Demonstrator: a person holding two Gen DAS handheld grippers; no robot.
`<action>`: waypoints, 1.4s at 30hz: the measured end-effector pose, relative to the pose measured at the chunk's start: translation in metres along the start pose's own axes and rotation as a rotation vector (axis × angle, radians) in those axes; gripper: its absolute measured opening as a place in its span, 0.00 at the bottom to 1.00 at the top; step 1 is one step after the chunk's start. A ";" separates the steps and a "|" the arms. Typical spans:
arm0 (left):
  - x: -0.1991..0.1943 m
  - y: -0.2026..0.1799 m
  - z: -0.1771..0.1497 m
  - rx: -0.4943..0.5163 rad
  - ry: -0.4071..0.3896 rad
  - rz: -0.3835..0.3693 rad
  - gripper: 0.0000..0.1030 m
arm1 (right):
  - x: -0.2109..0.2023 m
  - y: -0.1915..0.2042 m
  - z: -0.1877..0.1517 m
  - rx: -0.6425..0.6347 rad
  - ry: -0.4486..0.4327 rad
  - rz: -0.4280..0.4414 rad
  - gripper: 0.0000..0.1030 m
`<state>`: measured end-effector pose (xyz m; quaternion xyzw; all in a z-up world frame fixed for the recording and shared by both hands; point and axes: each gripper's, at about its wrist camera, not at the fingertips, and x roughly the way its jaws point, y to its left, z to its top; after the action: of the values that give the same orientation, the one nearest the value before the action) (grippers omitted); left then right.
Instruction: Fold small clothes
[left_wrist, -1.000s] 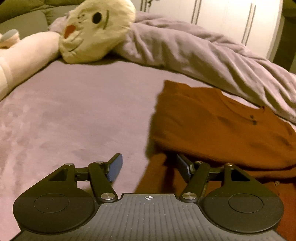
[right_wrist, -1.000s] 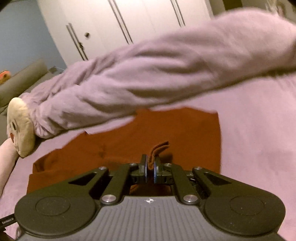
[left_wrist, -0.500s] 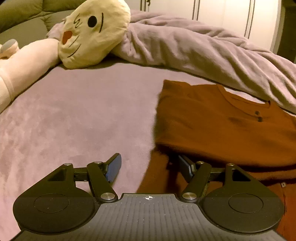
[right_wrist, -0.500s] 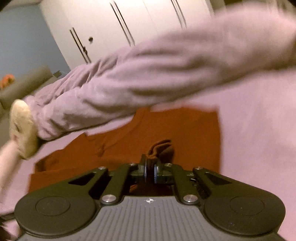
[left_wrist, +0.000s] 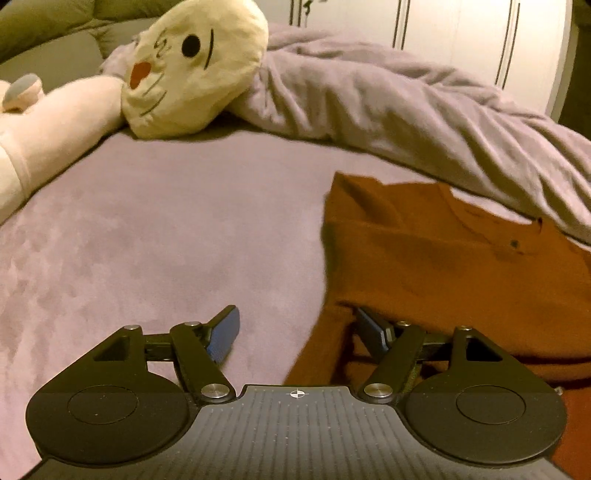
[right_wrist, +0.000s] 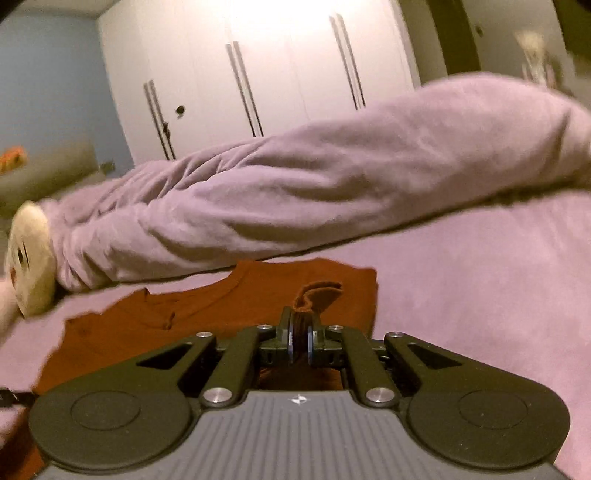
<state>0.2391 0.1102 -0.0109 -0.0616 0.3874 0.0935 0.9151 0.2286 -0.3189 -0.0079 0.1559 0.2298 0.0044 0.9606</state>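
A bed (left_wrist: 155, 229) with a mauve plush cover fills the near view. Along its far edge lies a rumpled lilac blanket (left_wrist: 406, 107), bunched in a long roll. At the bed's far left corner a cream plush toy head (left_wrist: 192, 70) with a black eye and red nose rests against the blanket's end, touching a pale pink plush body (left_wrist: 55, 122). White wardrobe doors (right_wrist: 266, 66) with dark vertical handles stand behind.

Bed (left_wrist: 155, 236) under a mauve plush cover, filling the foreground. Rumpled lilac blanket (right_wrist: 317, 192) heaped in a long ridge across the far side. Cream plush toy (left_wrist: 192, 70) lying at the blanket's end, pale pink body (left_wrist: 55, 118) beside it. Grey-green headboard (left_wrist: 55, 33) behind the toy. White wardrobe (right_wrist: 266, 70) with long dark handles along the back. Blue wall (right_wrist: 44, 81) left of it. Warm, dim, yellowish light.
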 end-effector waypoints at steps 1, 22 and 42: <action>-0.002 -0.001 0.002 0.004 -0.010 -0.002 0.74 | 0.003 -0.002 0.000 0.012 0.011 -0.006 0.05; 0.028 -0.022 -0.004 0.066 0.029 0.023 0.81 | 0.007 0.028 -0.001 -0.120 0.046 0.011 0.14; 0.012 0.005 -0.007 0.006 0.035 0.050 0.92 | 0.070 0.159 -0.031 -0.400 0.247 0.183 0.15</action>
<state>0.2415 0.1157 -0.0250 -0.0508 0.4052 0.1139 0.9057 0.2872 -0.1528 -0.0172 -0.0188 0.3248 0.1555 0.9327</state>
